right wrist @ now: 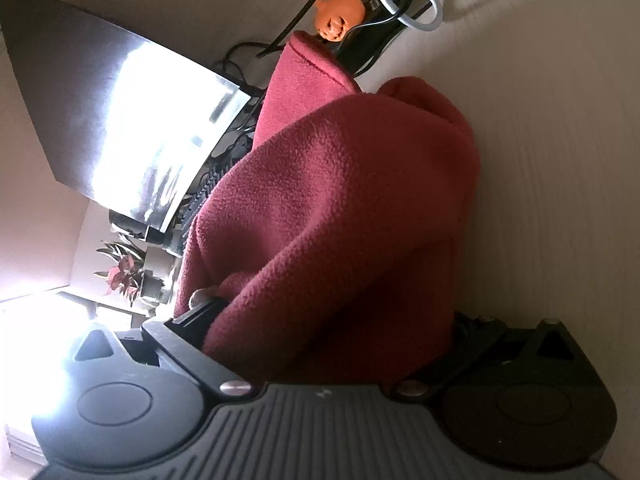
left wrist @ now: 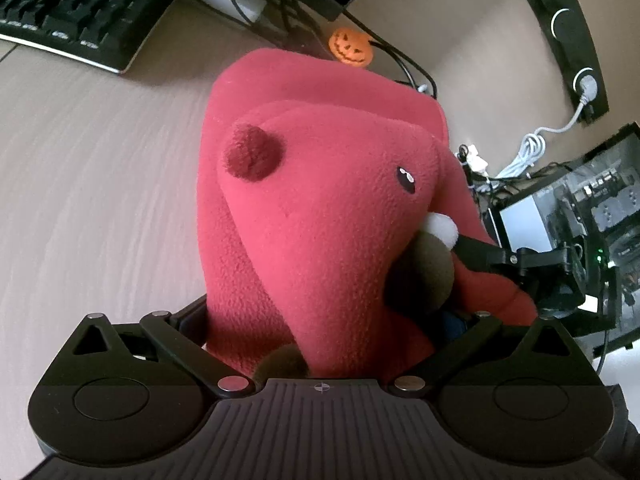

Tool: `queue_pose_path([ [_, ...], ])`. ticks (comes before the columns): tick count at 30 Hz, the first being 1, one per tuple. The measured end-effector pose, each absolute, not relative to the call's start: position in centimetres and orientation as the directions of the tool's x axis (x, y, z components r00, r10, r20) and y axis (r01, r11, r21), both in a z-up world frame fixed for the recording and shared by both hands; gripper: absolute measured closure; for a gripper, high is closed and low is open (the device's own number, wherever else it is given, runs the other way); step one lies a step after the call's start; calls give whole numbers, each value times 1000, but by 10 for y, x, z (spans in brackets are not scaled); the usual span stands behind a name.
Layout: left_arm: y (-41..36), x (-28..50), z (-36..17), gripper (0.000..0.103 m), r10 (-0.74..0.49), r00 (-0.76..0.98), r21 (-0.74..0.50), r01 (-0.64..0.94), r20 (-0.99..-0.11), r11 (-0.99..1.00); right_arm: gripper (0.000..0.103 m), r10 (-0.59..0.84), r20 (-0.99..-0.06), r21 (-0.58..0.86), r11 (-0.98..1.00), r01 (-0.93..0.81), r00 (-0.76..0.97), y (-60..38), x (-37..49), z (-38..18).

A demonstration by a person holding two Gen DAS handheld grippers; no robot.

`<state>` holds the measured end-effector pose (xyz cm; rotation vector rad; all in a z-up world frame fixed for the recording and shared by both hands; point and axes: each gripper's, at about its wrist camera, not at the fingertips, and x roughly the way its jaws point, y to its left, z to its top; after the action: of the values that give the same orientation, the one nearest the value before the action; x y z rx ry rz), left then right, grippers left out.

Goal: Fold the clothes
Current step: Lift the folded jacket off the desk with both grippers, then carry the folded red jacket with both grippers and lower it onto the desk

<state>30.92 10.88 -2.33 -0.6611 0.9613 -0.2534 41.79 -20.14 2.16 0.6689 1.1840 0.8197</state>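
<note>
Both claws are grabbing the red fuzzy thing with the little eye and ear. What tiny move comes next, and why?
Probably lower it toward the desk. The left gripper and right gripper both seem shut on the red fleece garment, which hangs bunched above the desk, so laying it flat would likely help folding.

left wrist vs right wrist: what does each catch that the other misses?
Left wrist only: the hood face of the red fleece garment, with its dark red ear and black eye, the black keyboard, the right gripper closed on the fleece, and an open computer case.

Right wrist only: a glaring monitor and a red-leaved plant.

Both: the fleece filling the view, the orange pumpkin figure, cables, and the pale wood desk.
</note>
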Motion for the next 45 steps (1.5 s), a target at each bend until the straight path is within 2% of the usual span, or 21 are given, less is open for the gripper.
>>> queue_pose_path([
  [9, 95, 278, -23, 0, -417, 624, -643, -183, -660, 744, 0, 843, -530, 808, 534, -250, 86, -196, 416, 29],
  [13, 101, 250, -21, 0, -433, 669, -694, -174, -605, 699, 0, 843, -530, 802, 534, -268, 94, -184, 398, 43],
  [19, 133, 207, 5, 0, -488, 736, -764, -62, -470, 642, 0, 884, -458, 805, 455, -381, 90, -130, 362, 96],
  [24, 202, 186, 45, 0, -439, 805, -747, -7, -399, 665, 0, 927, -355, 810, 371, -454, 123, -61, 361, 128],
  [26, 230, 192, 60, 0, -386, 828, -696, -7, -407, 718, 0, 924, -343, 821, 381, -424, 165, -27, 368, 124],
  [28, 258, 205, 65, 0, -301, 831, -620, -67, -468, 781, 0, 880, -411, 806, 473, -357, 238, -1, 378, 109],
  [31, 291, 223, 64, 0, -155, 802, -471, -172, -577, 865, 0, 689, -565, 648, 711, -273, 454, 6, 374, 98],
  [33, 300, 219, 62, 0, -117, 780, -407, -186, -614, 894, 0, 655, -553, 633, 732, -251, 515, -7, 362, 96],
  [38, 301, 195, 54, 0, -291, 768, -512, -56, -571, 857, 0, 595, -598, 582, 783, -220, 537, -23, 327, 95],
  [41, 281, 190, 44, 0, -397, 729, -556, 27, -557, 831, 0, 535, -650, 454, 843, -290, 540, -14, 285, 96],
  [45, 257, 180, 30, 0, -421, 676, -511, 77, -604, 856, 0, 456, -731, 282, 879, -384, 508, -7, 228, 71],
])
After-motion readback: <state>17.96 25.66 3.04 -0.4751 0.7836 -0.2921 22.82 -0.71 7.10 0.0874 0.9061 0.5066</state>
